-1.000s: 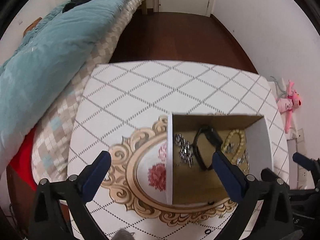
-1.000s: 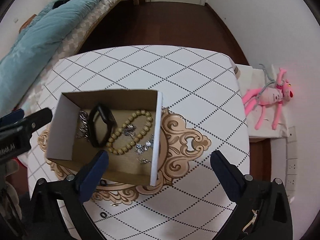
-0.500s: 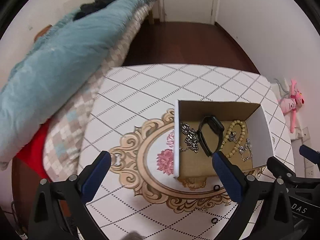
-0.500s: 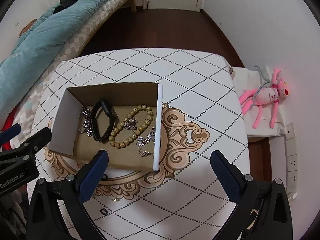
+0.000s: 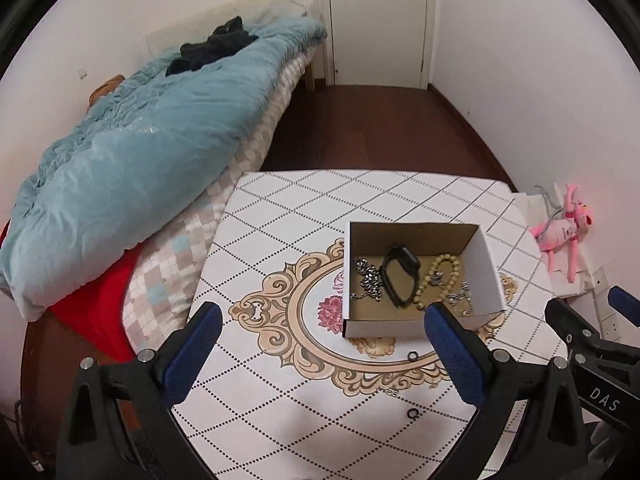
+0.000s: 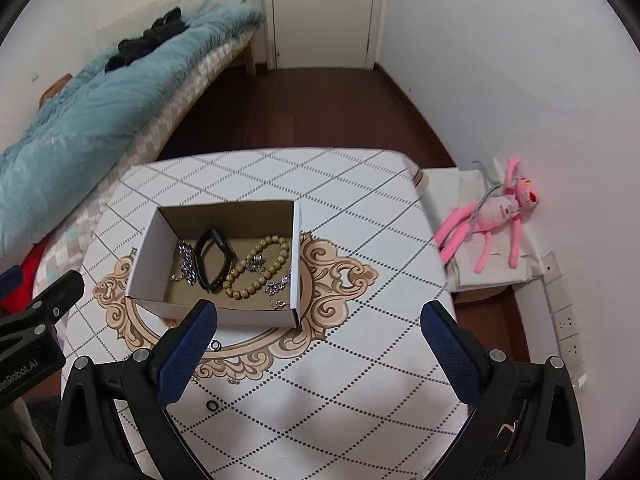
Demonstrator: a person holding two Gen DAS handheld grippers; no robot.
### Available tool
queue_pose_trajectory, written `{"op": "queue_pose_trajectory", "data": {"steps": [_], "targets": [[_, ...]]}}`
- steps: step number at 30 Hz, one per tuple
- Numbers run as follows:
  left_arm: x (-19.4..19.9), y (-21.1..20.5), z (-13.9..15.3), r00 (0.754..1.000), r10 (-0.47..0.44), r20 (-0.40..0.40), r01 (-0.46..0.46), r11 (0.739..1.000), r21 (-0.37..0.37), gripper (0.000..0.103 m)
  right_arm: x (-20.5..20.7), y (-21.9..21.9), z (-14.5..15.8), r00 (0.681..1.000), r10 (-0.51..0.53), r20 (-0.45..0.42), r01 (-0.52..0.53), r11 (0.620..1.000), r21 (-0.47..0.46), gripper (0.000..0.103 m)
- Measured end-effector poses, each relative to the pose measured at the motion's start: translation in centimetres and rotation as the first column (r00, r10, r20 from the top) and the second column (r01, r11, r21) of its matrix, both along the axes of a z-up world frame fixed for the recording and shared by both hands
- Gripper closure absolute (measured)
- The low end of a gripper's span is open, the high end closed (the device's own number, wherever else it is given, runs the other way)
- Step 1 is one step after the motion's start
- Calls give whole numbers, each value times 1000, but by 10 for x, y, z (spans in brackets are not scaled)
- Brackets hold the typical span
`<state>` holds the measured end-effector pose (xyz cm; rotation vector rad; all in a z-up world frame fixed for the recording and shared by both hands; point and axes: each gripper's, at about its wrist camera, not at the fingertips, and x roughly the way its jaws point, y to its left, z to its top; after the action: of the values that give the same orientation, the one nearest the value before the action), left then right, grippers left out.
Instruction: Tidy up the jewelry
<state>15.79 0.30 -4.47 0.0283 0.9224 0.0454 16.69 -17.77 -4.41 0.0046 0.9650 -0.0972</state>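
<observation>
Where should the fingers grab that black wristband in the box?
Grip the black wristband across one thin strap side, coming straight down from above. It lies flat as an open loop in the cardboard box, whose walls block sideways reach; the bead bracelet crowds its right.

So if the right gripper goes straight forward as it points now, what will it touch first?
Probably the bare tablecloth, just right of the cardboard box. The right gripper is open and holds nothing, and its line seems to pass beside the box's corner, though depth is unclear.

Jewelry (image 6: 240, 266) in box (image 6: 152, 256), rings (image 6: 215, 346) in front.
</observation>
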Motion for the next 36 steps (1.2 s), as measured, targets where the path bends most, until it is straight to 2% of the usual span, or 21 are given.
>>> {"op": "queue_pose_trajectory", "data": {"steps": [10, 14, 18, 24, 26, 28, 30, 32, 36], "targets": [[-28, -1, 34, 998, -3, 66, 5, 999, -34, 0, -35, -3, 44, 995, -6, 98, 5, 1000, 11, 0], [-31, 2, 32, 998, 31, 60, -30, 1000, -6, 0, -42, -4, 50, 995, -8, 101, 4, 999, 40, 0], [-27, 9, 10, 999, 48, 18, -47, 999, -11, 0, -41, -4, 31, 999, 6, 36, -8, 998, 69, 0], [-22, 22, -56, 992, 71, -100, -67, 997, 43, 0, -34, 2, -43, 994, 63, -92, -48, 986, 158, 1], [-21, 26, -80, 986, 73, -147, -64, 996, 67, 0, -31, 8, -67, 988, 89, -126, -64, 980, 190, 10], [-22, 29, -101, 979, 79, -189, -64, 994, 86, 0, -26, 16, -93, 980, 113, -165, -76, 973, 219, 29], [-23, 33, -118, 971, 82, -223, -63, 994, 90, 0, -22, 27, -117, 972, 140, -187, -94, 968, 234, 36], [-23, 36, -132, 963, 86, -254, -64, 993, 97, 0, -20, 35, -131, 970, 159, -185, -108, 959, 261, 40], [-22, 40, -148, 955, 96, -282, -69, 992, 103, 0, -19, 49, -151, 968, 181, -173, -130, 954, 268, 58]]}}
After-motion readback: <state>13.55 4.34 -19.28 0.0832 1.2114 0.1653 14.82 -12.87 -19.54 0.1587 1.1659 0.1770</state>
